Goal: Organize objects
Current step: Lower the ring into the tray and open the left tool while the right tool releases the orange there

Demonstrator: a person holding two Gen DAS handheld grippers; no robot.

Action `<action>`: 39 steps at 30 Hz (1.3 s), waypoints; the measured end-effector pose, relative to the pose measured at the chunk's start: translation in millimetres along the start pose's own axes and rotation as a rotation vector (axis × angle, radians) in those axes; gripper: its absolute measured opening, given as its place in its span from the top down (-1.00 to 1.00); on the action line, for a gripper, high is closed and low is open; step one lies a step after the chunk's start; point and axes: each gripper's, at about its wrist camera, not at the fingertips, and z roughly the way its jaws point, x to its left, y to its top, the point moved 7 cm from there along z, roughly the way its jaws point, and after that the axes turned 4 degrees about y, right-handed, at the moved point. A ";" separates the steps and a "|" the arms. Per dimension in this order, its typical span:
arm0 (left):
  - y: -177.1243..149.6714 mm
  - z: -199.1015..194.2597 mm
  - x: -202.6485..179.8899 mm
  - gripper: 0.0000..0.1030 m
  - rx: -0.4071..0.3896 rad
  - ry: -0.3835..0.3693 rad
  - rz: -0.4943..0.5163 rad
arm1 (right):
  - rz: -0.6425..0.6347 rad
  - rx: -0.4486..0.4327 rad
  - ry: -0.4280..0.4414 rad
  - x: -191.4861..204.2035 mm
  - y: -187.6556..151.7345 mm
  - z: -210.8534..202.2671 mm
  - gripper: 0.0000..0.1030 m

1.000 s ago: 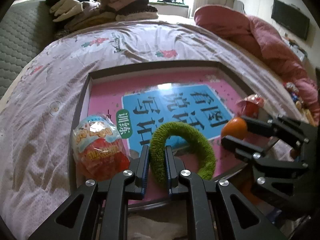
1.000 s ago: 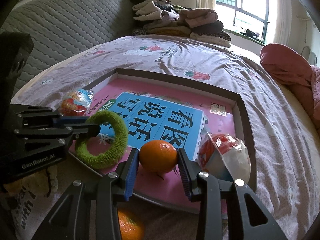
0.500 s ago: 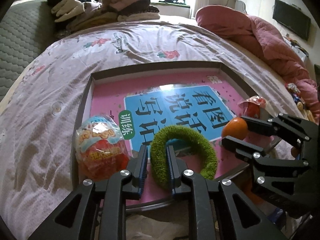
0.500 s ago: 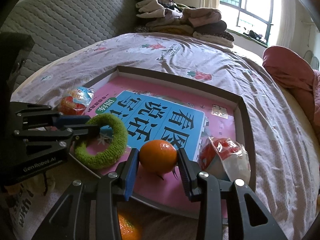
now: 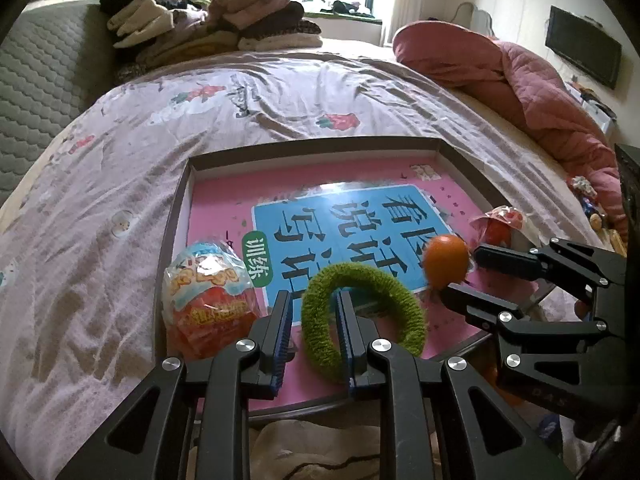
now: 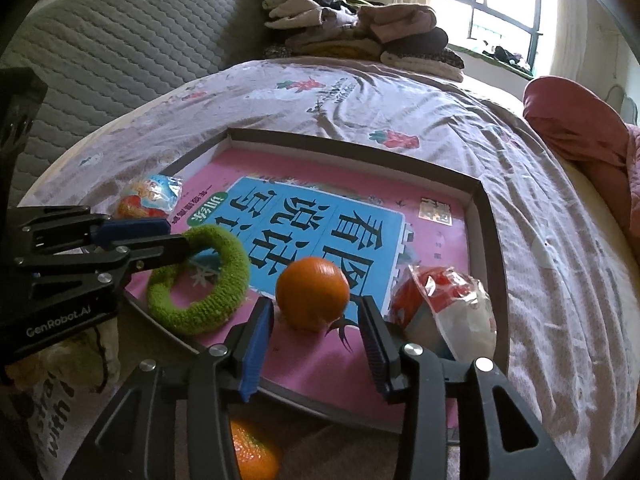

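Orange [image 6: 312, 294]: sits on the pink floor of the tray [image 6: 486, 216], between the fingers of the right hand-held gripper [image 6: 316, 324]; a gap shows on each side, so the jaws stand wide and it looks let go, not gripped.
Risk for the orange: it is round and free, so a finger brushing it on the way out could roll it toward the near rim or against the snack bag [image 6: 448, 312] just right of the gripper.
Green ring [image 5: 360, 312]: lies in the tray at its near edge, straddled by the left hand-held gripper [image 5: 312, 328]; one finger is outside the ring, one inside the hole.
Left hand-held gripper state: jaws narrow, with a slim gap on the outer side of the ring's band, so I judge it slack, though a light pinch cannot be ruled out.
Risk for the ring: the fuzzy yarn could snag on a ribbed pad, and the ring would be dragged over the low rim as the gripper backs off.
Wrapped egg sweet [image 5: 210, 300]: just left of the left gripper, touching the tray's side wall; a sideways exit could knock it.
Second orange [image 6: 252, 454]: below the right gripper, outside the tray, not yet put away.
Bed [image 5: 120, 152]: soft bedding under the tray, so pressing on the rim could tilt it and set the orange rolling.
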 end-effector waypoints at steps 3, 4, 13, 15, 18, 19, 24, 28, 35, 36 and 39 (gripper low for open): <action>1.1 -3.0 0.2 0.57 -0.006 -0.002 -0.004 | 0.006 -0.010 -0.002 -1.5 1.5 -3.7 0.13; 1.8 -4.6 0.6 0.57 -0.009 -0.001 -0.005 | 0.010 -0.014 -0.005 -2.4 2.7 -5.4 0.12; 11.2 -24.9 0.1 0.31 -0.057 -0.007 -0.015 | 0.026 -0.057 -0.006 -4.3 12.6 -22.0 0.08; 13.4 -30.6 0.0 0.23 -0.071 -0.008 -0.016 | 0.024 -0.063 -0.003 -3.4 14.1 -25.4 0.07; 15.7 -37.9 0.2 0.12 -0.087 -0.003 -0.017 | 0.021 -0.070 0.002 -0.4 16.7 -29.1 0.05; 16.2 -40.0 0.3 0.11 -0.091 -0.001 -0.019 | 0.019 -0.073 0.004 0.7 17.3 -30.4 0.04; 17.4 -50.8 0.5 0.10 -0.108 0.005 -0.024 | 0.014 -0.095 0.009 5.4 21.0 -40.3 0.02; 17.8 -59.6 1.2 0.09 -0.122 0.011 -0.030 | 0.014 -0.111 0.014 7.1 23.3 -48.4 0.02; 18.6 -78.4 2.1 0.09 -0.153 0.025 -0.030 | 0.006 -0.146 0.010 10.7 26.6 -64.5 0.02; 18.6 -81.4 2.1 0.09 -0.159 0.029 -0.030 | 0.007 -0.150 0.010 10.9 26.9 -66.7 0.02; 19.1 -91.2 2.2 0.09 -0.180 0.034 -0.028 | 0.006 -0.161 0.015 12.9 27.9 -72.6 0.02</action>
